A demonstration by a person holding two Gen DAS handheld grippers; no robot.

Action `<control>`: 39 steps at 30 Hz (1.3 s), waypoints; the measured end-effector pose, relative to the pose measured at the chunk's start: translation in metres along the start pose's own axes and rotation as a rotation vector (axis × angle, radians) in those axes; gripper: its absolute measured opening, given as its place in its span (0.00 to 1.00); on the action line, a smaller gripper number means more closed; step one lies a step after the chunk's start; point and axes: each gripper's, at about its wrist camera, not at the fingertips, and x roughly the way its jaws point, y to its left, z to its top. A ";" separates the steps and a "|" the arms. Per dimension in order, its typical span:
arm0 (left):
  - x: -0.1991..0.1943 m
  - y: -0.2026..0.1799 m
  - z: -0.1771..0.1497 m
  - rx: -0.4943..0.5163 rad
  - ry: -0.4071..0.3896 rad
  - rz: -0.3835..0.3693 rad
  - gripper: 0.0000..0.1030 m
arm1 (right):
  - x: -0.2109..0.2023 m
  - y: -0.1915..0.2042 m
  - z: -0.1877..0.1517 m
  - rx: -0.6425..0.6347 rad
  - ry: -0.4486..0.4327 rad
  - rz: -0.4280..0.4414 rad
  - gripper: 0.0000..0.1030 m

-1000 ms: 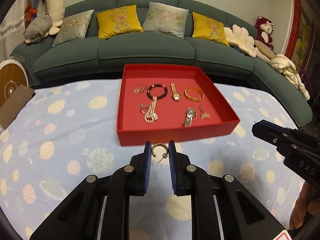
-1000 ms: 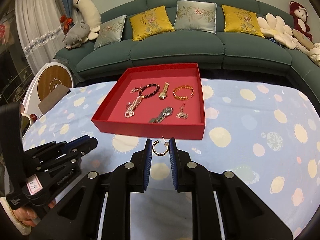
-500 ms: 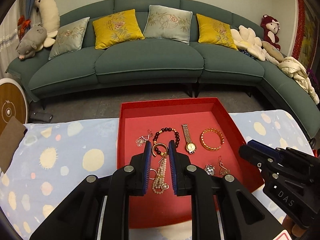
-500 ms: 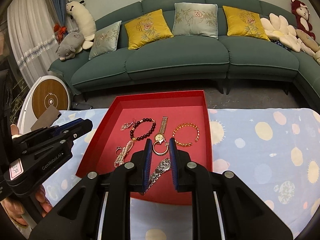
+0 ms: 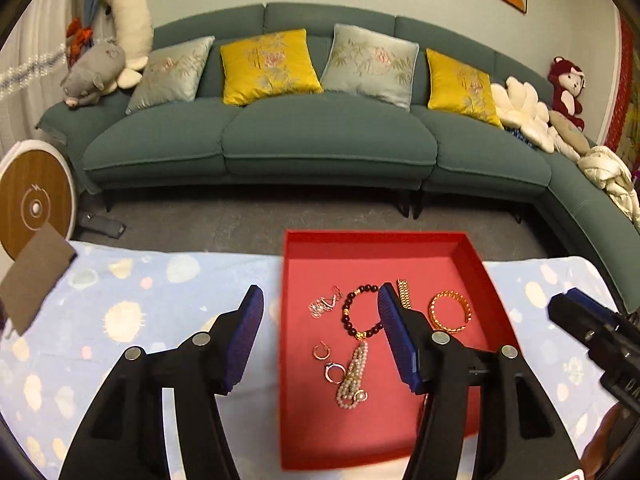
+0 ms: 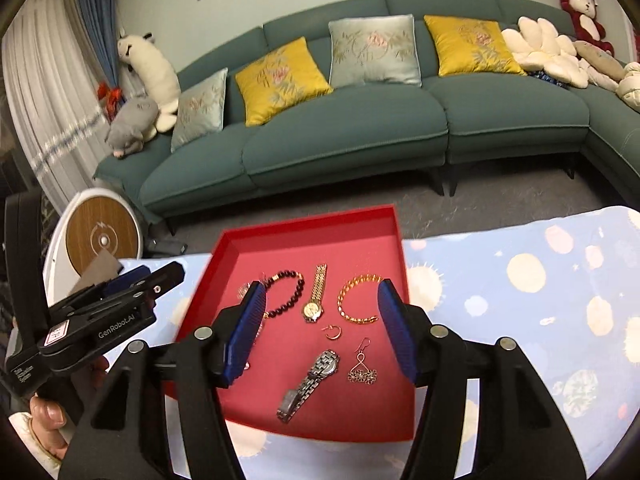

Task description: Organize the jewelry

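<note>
Both jaws were opening, nothing clamped. Left gripper (image 5: 322, 330) had a hoop earring (image 5: 319, 351) lying below its gap in the red tray (image 5: 472, 258); right gripper (image 6: 322, 330) likewise, second hoop earring (image 6: 332, 331). All visible jewelry sat in the tray; counter (image 6: 520, 320) looked bare, so nearly done.

Both wrist cameras look forward and down along their own jaws, close above the red tray (image 5: 496, 300) (image 6: 402, 256) on the table, facing the green sofa (image 5: 320, 140) (image 6: 348, 140). Both views share the tray and sofa; each catches the other gripper at its edge.
</note>
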 end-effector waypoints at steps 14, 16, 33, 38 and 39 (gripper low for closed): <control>-0.130 0.011 -0.077 0.011 -0.014 0.031 0.70 | -0.139 0.034 -0.060 -0.081 -0.089 -0.052 0.77; -0.126 0.010 -0.095 -0.005 0.004 0.043 0.70 | -0.136 0.034 -0.073 -0.065 -0.053 -0.049 0.77; -0.065 -0.011 -0.138 0.078 0.118 0.112 0.73 | -0.084 0.044 -0.113 -0.152 0.048 -0.164 0.83; -0.062 -0.008 -0.137 0.057 0.116 0.090 0.73 | -0.079 0.056 -0.118 -0.217 0.039 -0.203 0.86; -0.063 -0.008 -0.136 0.054 0.114 0.089 0.73 | -0.078 0.058 -0.119 -0.225 0.038 -0.207 0.86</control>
